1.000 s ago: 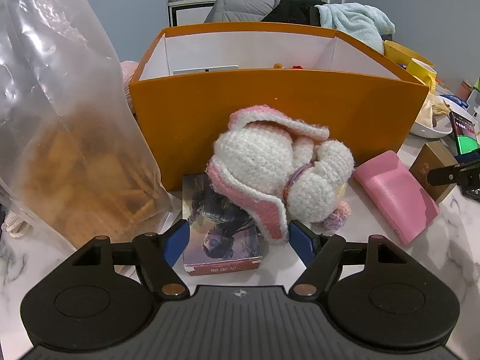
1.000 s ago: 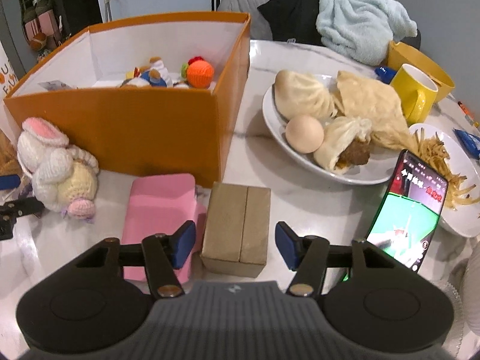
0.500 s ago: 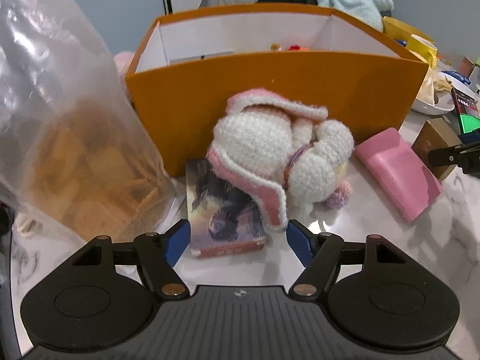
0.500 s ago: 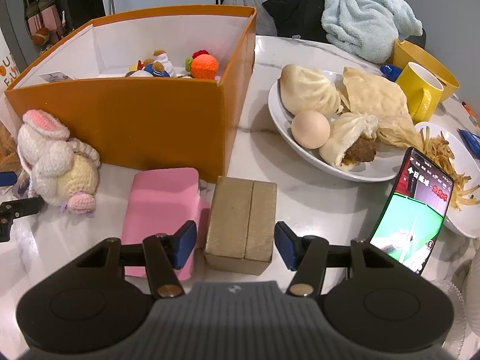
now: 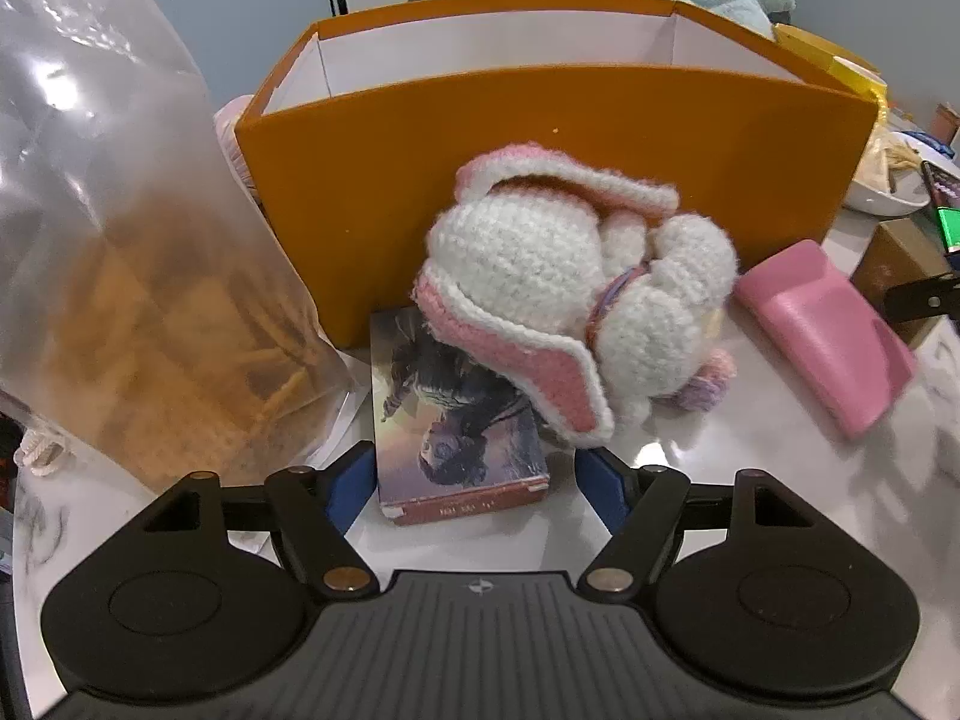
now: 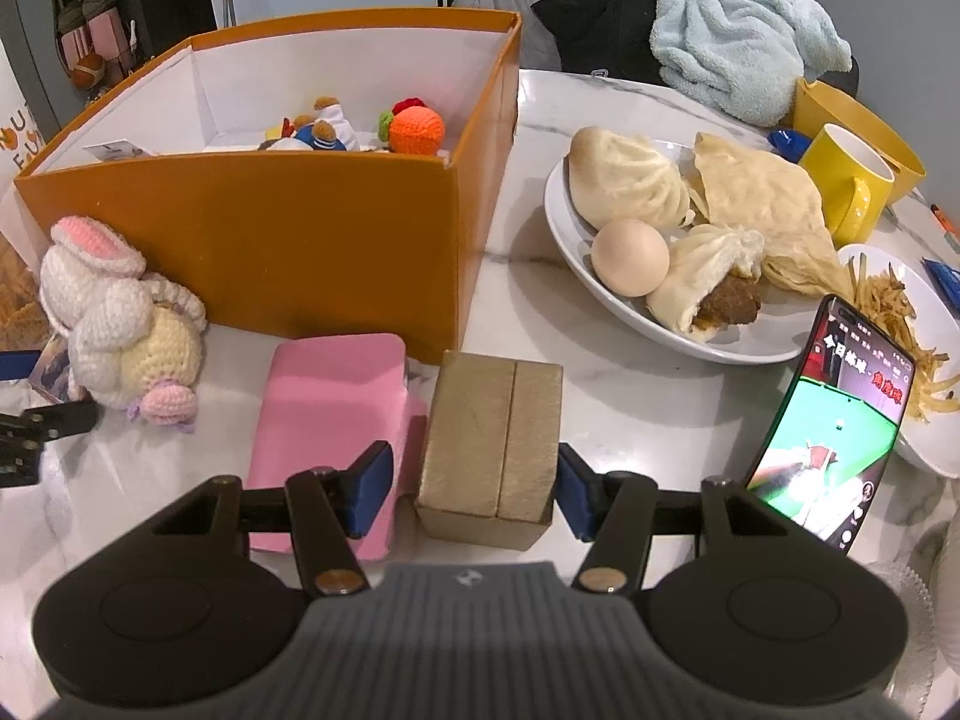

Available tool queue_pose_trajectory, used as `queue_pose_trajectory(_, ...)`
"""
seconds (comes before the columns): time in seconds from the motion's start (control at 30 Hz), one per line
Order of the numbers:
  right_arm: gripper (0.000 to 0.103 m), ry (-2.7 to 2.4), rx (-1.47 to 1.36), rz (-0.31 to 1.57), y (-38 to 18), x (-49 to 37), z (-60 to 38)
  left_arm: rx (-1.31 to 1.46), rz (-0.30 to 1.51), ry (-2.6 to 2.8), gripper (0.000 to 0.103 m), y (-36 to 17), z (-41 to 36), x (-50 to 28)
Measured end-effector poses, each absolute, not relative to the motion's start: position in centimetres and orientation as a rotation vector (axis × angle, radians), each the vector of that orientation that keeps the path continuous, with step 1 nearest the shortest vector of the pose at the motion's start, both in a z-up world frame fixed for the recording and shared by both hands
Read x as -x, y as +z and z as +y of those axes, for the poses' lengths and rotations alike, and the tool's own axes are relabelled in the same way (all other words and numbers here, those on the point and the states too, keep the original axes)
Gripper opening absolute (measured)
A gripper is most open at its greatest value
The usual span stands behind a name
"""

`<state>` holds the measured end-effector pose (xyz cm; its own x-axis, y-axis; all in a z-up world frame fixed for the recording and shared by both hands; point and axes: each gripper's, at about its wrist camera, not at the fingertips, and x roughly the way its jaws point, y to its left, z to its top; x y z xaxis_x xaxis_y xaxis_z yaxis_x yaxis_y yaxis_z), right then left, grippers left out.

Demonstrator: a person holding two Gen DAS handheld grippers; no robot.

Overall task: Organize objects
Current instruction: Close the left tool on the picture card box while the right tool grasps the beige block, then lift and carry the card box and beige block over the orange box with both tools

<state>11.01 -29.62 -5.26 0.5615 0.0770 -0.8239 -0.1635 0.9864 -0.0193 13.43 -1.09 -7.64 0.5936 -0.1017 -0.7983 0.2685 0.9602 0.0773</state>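
Note:
A crocheted white-and-pink bunny (image 5: 558, 294) lies on its side against the orange box (image 5: 540, 180), partly on top of a flat picture box (image 5: 456, 438). My left gripper (image 5: 474, 489) is open, and the near end of the picture box sits between its blue fingertips without touching them. In the right wrist view a tan box (image 6: 492, 438) stands between the fingertips of my right gripper (image 6: 474, 495), which is open, with a gap on the left side. A pink case (image 6: 336, 402) lies just left of the tan box. The bunny (image 6: 114, 318) lies further left.
A clear plastic bag (image 5: 120, 240) of snacks stands at the left. The orange box (image 6: 288, 240) holds several small toys. To the right are a white plate (image 6: 708, 342) of buns and an egg, a propped phone (image 6: 834, 420), a yellow mug (image 6: 846, 186) and a plate of fries (image 6: 924, 360).
The left gripper has edged forward, so the picture box and bunny look larger and the box end now lies between its fingertips. The right gripper has barely moved.

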Motion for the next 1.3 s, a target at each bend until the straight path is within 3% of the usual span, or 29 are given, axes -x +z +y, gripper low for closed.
queue_pose_trajectory(0.1, 0.060, 0.141, 0.101, 0.964, -5.3, -11.0, -29.6, -0.164, 0.888, -0.215, 0.086, -8.1, -0.9, -13.6)
queue_pose_trajectory(0.33, 0.060, 0.143, 0.113, 0.963, -6.0, -11.3, -29.5, -0.113, 0.861, -0.217, 0.078, -8.4, 0.3, -13.8)
queue_pose_trajectory(0.57, 0.060, 0.141, 0.096, 0.946, -6.2, -11.4, -29.6, -0.101, 0.822, -0.207, 0.079, -8.5, 1.0, -13.6)
queue_pose_trajectory(0.67, 0.059, 0.141, 0.094, 0.945, -6.2, -11.5, -29.7, -0.099, 0.839, -0.209, 0.070, -8.2, 1.3, -13.3)
queue_pose_trajectory(0.77, 0.049, 0.130, 0.110, 0.946, -6.3, -11.5, -29.6, -0.100, 0.863, -0.211, 0.070, -8.1, 1.2, -13.3)
queue_pose_trajectory(1.3, 0.048, 0.149, 0.022, 0.936, -4.4, -10.9, -30.6, -0.177, 0.983, -0.324, 0.069, -7.0, 1.0, -9.3)
